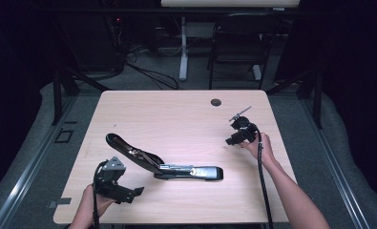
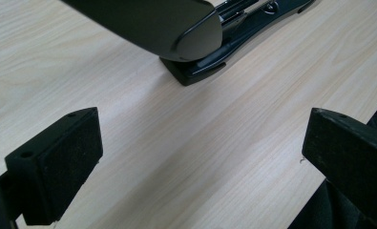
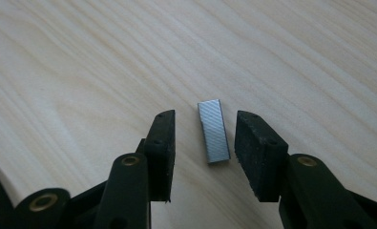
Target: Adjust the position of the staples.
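So the staple strip (image 3: 214, 131) is lying flat on the table (image 1: 176, 114), out around 3 o'clock from the middle in the high view, and it sits right between the jaws of the right gripper (image 3: 203, 143). The jaws are partway closed with a gap on both sides, so the pads aren't on the strip and nothing is actually held.

My worry: the strip is thin and flat against the wood, so the pads could ride over it or pinch one corner and flick it away. Squeeze too hard and a glued strip like that might snap into pieces.

The only "container" here is the open stapler (image 1: 176, 169), near 6 o'clock of the table centre, its top arm swung up toward 10 o'clock. I can't tell whether the loading channel has anything in it.

The left gripper (image 2: 200, 162) is wide open and empty, just beside the stapler's end (image 2: 195, 52).
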